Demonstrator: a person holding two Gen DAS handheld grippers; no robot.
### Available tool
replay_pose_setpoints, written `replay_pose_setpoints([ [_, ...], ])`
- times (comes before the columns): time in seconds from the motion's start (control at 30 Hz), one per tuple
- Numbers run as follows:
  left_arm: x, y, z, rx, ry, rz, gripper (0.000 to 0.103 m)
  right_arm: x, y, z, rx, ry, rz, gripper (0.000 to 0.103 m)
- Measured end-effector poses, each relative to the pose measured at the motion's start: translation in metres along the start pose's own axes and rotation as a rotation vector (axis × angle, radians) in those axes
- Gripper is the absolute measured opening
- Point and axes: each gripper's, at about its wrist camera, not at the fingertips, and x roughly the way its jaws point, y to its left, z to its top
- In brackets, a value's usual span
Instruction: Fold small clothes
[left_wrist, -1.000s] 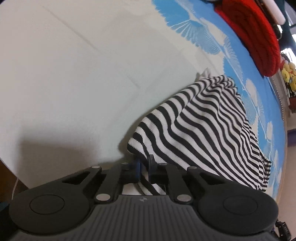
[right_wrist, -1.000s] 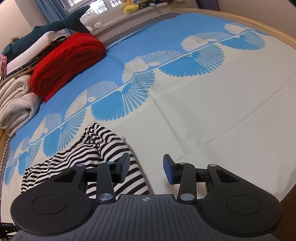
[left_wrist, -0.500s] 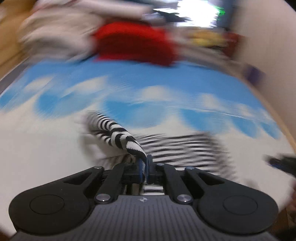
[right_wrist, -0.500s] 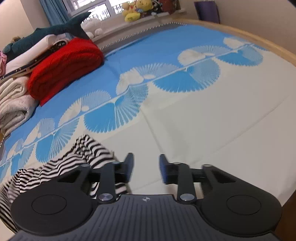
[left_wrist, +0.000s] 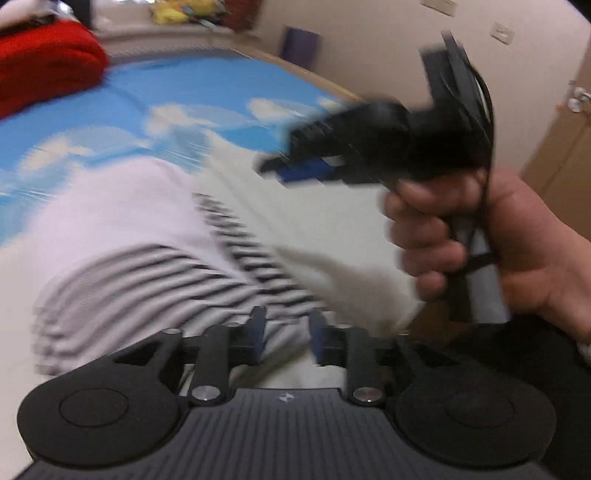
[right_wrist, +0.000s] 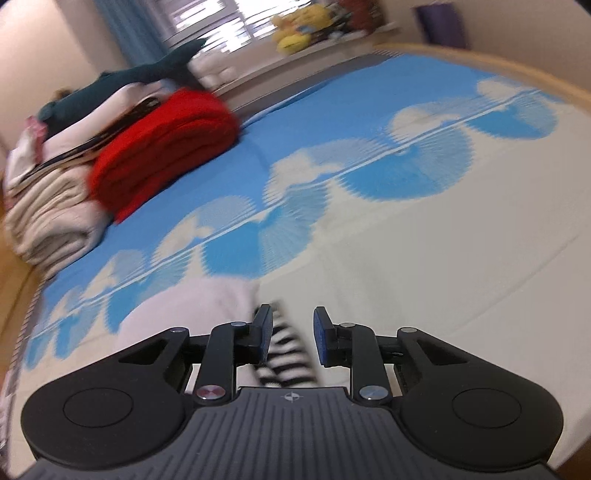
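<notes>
A black-and-white striped garment lies on the blue and cream bedspread, blurred by motion. My left gripper is open just above its near edge, holding nothing. My right gripper is open with a strip of the striped garment lying between and below its fingers. The right gripper also shows in the left wrist view, held in a hand at the upper right above the cloth.
A folded red blanket and a stack of beige and white bedding sit at the far left of the bed. Plush toys line the window sill. The wooden bed rim curves on the right.
My left gripper has opened and let go of the striped garment, and swung to face the right gripper. The right gripper has moved over the garment's edge.
</notes>
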Motion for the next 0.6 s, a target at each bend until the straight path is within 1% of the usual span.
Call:
replay_pose_setpoints([
  [0.03, -0.008, 0.013, 0.000, 0.004, -0.001, 0.057, 0.039, 0.005, 0.005, 0.000, -0.008, 0.027, 0.034, 0.028],
  [0.07, -0.017, 0.028, 0.000, 0.005, 0.001, 0.118, 0.043, 0.011, 0.009, -0.001, -0.015, 0.052, 0.058, 0.033],
  [0.1, -0.023, 0.042, 0.000, -0.003, 0.002, 0.165, 0.047, 0.017, 0.015, -0.001, -0.022, 0.077, 0.077, 0.035],
  [0.13, -0.029, 0.055, 0.000, -0.022, 0.004, 0.199, 0.057, 0.024, 0.022, -0.002, -0.030, 0.101, 0.088, 0.036],
  [0.17, -0.034, 0.072, -0.002, -0.053, 0.005, 0.221, 0.063, 0.030, 0.028, -0.002, -0.036, 0.118, 0.093, 0.039],
  [0.2, -0.037, 0.086, -0.003, -0.086, 0.004, 0.229, 0.065, 0.037, 0.035, -0.004, -0.042, 0.136, 0.095, 0.041],
  [0.27, -0.036, 0.109, -0.008, -0.165, 0.014, 0.229, 0.073, 0.052, 0.046, -0.006, -0.039, 0.168, 0.094, 0.047],
  [0.3, -0.034, 0.119, -0.012, -0.206, 0.014, 0.214, 0.076, 0.058, 0.050, -0.006, -0.031, 0.183, 0.092, 0.048],
  [0.33, -0.030, 0.126, -0.020, -0.255, 0.001, 0.192, 0.082, 0.064, 0.052, -0.007, -0.020, 0.194, 0.086, 0.048],
  [0.37, -0.025, 0.131, -0.026, -0.299, -0.014, 0.172, 0.084, 0.070, 0.053, -0.007, -0.008, 0.201, 0.074, 0.048],
  [0.4, -0.021, 0.138, -0.036, -0.350, -0.008, 0.150, 0.084, 0.077, 0.053, -0.007, 0.007, 0.206, 0.059, 0.048],
  [0.43, -0.017, 0.145, -0.039, -0.418, 0.036, 0.145, 0.084, 0.085, 0.053, -0.007, 0.025, 0.213, 0.043, 0.048],
  [0.47, -0.014, 0.153, -0.039, -0.513, 0.062, 0.127, 0.084, 0.092, 0.051, -0.007, 0.045, 0.222, 0.031, 0.048],
  [0.5, -0.016, 0.157, -0.039, -0.589, 0.045, 0.081, 0.084, 0.099, 0.048, -0.008, 0.073, 0.235, 0.027, 0.048],
  [0.53, -0.013, 0.159, -0.039, -0.626, 0.040, 0.041, 0.084, 0.104, 0.046, -0.008, 0.096, 0.247, 0.034, 0.039],
  [0.57, -0.008, 0.160, -0.037, -0.624, 0.058, 0.022, 0.084, 0.109, 0.045, -0.007, 0.114, 0.252, 0.059, 0.021],
  [0.6, -0.003, 0.160, -0.034, -0.612, 0.078, 0.021, 0.085, 0.110, 0.045, -0.007, 0.128, 0.255, 0.095, 0.015],
])
